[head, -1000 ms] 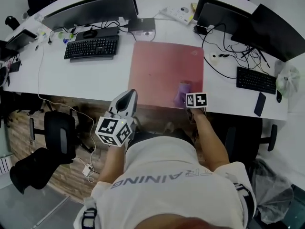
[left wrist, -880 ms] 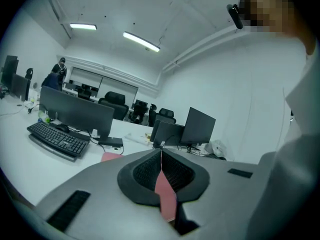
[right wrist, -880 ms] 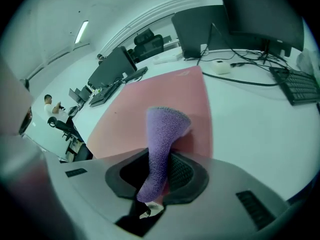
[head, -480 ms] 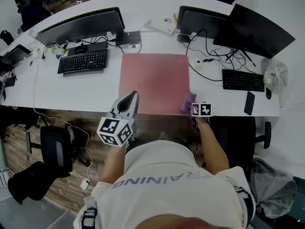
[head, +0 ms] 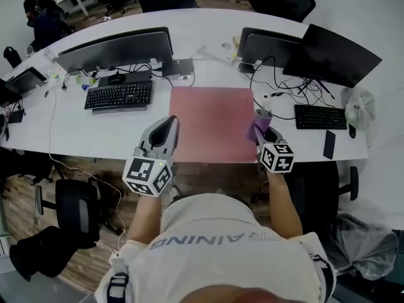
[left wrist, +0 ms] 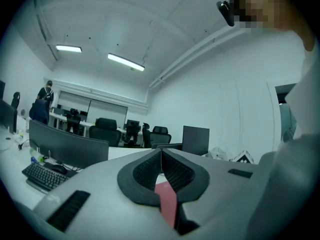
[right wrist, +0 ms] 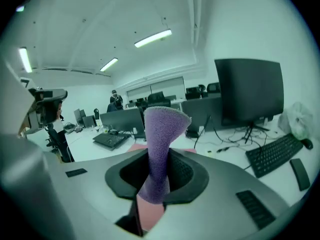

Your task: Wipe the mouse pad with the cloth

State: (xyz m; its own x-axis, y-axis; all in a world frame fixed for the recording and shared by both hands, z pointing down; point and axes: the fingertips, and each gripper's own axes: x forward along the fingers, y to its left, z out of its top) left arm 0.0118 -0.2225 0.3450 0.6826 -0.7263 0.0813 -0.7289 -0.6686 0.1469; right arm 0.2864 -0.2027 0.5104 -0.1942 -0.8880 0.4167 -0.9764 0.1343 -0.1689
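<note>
Desk (head: 95, 125), cloth (right wrist: 161, 126) in right hand-held gripper (right wrist: 158, 160)

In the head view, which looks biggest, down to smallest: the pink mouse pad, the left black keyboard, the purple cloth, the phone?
1. pink mouse pad
2. left black keyboard
3. purple cloth and phone: about alike. The cloth is bunched in the right gripper, nearer the camera, so I won't rank them.

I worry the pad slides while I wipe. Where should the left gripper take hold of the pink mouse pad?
Pinch the flat pink rectangular mouse pad at its near left corner, coming from the person's side: it lies flat, and only that edge seems to reach the white desk's front rim.
</note>
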